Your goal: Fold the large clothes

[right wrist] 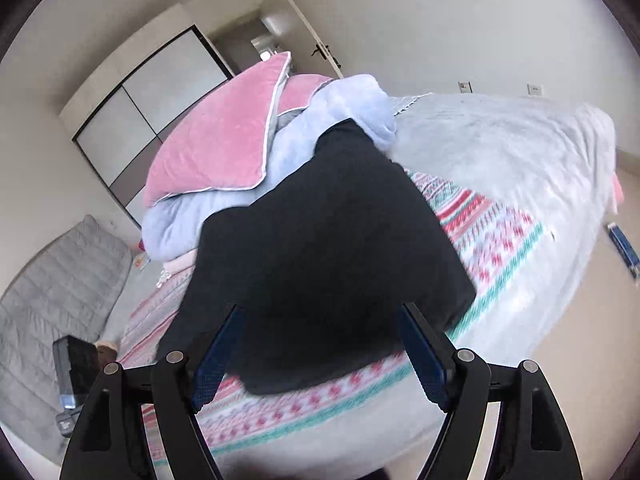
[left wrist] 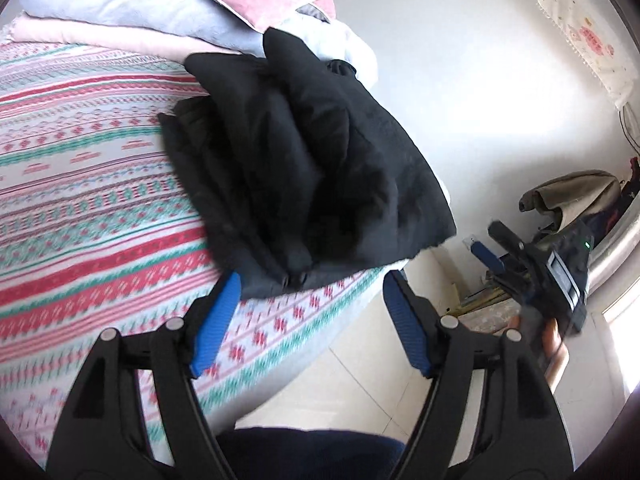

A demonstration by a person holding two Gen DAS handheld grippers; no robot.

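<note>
A black garment (left wrist: 304, 176) lies folded into a thick bundle on the striped patterned bedsheet (left wrist: 80, 168), near the bed's corner. My left gripper (left wrist: 312, 292) is open and empty, its blue pads just short of the bundle's near edge. The right gripper (left wrist: 532, 264) shows at the right of the left wrist view, held off the bed. In the right wrist view the same black bundle (right wrist: 320, 248) fills the middle, and my right gripper (right wrist: 320, 320) is open and empty just in front of it.
Pink pillows (right wrist: 216, 152) and a pale blue blanket (right wrist: 352, 104) are piled at the head of the bed behind the garment. A grey mat (right wrist: 56, 280) lies on the floor. A wardrobe (right wrist: 148, 92) and a door stand behind. A chair with clothes (left wrist: 572, 196) stands by the wall.
</note>
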